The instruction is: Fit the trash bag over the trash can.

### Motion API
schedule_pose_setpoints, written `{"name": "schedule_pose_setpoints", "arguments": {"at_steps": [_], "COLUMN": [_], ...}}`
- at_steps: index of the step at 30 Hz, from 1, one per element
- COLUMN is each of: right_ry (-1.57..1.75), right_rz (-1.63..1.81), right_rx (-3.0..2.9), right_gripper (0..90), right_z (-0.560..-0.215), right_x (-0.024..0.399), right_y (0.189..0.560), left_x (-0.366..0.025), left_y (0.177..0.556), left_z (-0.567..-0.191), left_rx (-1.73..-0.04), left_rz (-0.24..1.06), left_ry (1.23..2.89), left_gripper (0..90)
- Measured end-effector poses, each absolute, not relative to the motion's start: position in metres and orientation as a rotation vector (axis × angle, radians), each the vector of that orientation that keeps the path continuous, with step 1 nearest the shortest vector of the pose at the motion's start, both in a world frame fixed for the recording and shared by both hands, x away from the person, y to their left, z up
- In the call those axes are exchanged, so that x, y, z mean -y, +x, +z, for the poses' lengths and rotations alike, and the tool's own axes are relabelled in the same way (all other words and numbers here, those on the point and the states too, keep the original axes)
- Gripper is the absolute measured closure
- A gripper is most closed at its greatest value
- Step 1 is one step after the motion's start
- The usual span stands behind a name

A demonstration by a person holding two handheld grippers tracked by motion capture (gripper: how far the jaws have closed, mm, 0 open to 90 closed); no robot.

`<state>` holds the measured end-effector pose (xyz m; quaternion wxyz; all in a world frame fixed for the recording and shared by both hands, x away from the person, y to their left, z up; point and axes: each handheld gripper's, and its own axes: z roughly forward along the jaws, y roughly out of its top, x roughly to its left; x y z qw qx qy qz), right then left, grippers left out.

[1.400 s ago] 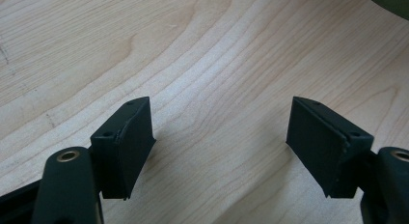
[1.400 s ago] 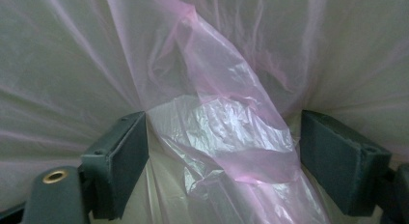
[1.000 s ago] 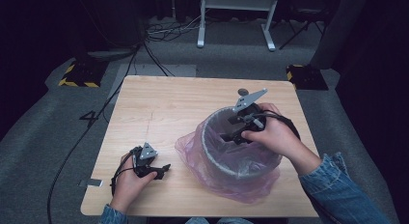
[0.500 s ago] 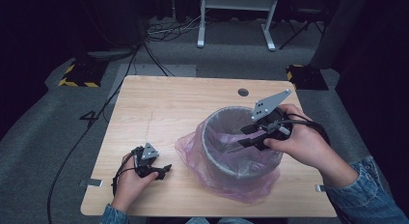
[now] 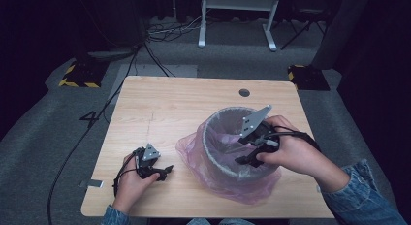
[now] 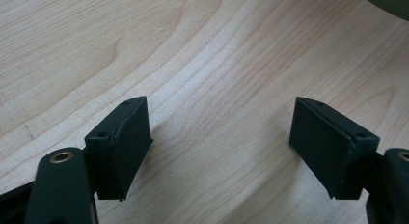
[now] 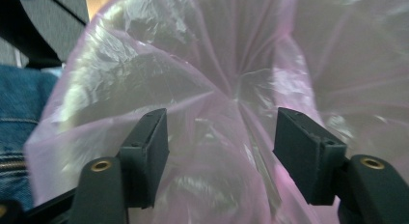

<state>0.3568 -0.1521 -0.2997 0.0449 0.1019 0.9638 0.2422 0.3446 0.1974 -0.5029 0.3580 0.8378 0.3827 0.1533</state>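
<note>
A grey round bin (image 5: 209,125) stands on the wooden table (image 5: 169,104), lined with a pink plastic bag (image 5: 191,150) whose edge spills out over the tabletop. My right gripper (image 5: 245,159) hangs over the bin's near right rim and points down into it. Its jaws have just been opening. In the right gripper view they (image 7: 222,151) stand apart, with crumpled pink film (image 7: 144,74) in front of and between them, unpinched. My left gripper (image 5: 165,171) rests on the table left of the bin, open (image 6: 219,142) over bare wood.
A small round hole (image 5: 244,92) sits near the table's far edge. Beyond the table stand a white frame (image 5: 237,11), floor cables (image 5: 160,33) and two yellow-black striped bases (image 5: 77,77). A denim sleeve (image 5: 358,196) comes in at bottom right.
The right hand has swung right, then come back toward the bin's near right rim, lower in the picture. The left hand has kept still.
</note>
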Motion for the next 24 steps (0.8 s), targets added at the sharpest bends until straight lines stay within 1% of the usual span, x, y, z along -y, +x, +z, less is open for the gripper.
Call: {"name": "schedule_pose_setpoints", "arguments": {"at_steps": [10,12,14,17,24], "right_ry": [0.156,0.130,0.084,0.018,0.011], "right_rz": [0.522,0.439,0.371,0.366,0.345], "right_rx": [-3.023,-3.037,-3.048,-3.036,-3.072], "right_gripper": [32.1,33.4,32.9,31.6,30.1], "right_z": [-0.330,-0.336,-0.339,-0.342,-0.358], "right_x": [0.123,0.118,0.114,0.109,0.100], "right_y": [0.367,0.368,0.370,0.370,0.372], "left_x": [-0.197,-0.197,-0.198,-0.198,-0.198], "left_y": [0.344,0.344,0.344,0.345,0.345], "left_z": [-0.503,-0.504,-0.503,-0.503,-0.504], "left_rx": [-0.984,-0.985,-0.985,-0.985,-0.983], "left_rz": [0.394,0.396,0.393,0.391,0.390], "left_ry": [2.158,2.156,2.158,2.155,2.154], "left_gripper": [22.3,22.2,22.2,22.2,22.1]}}
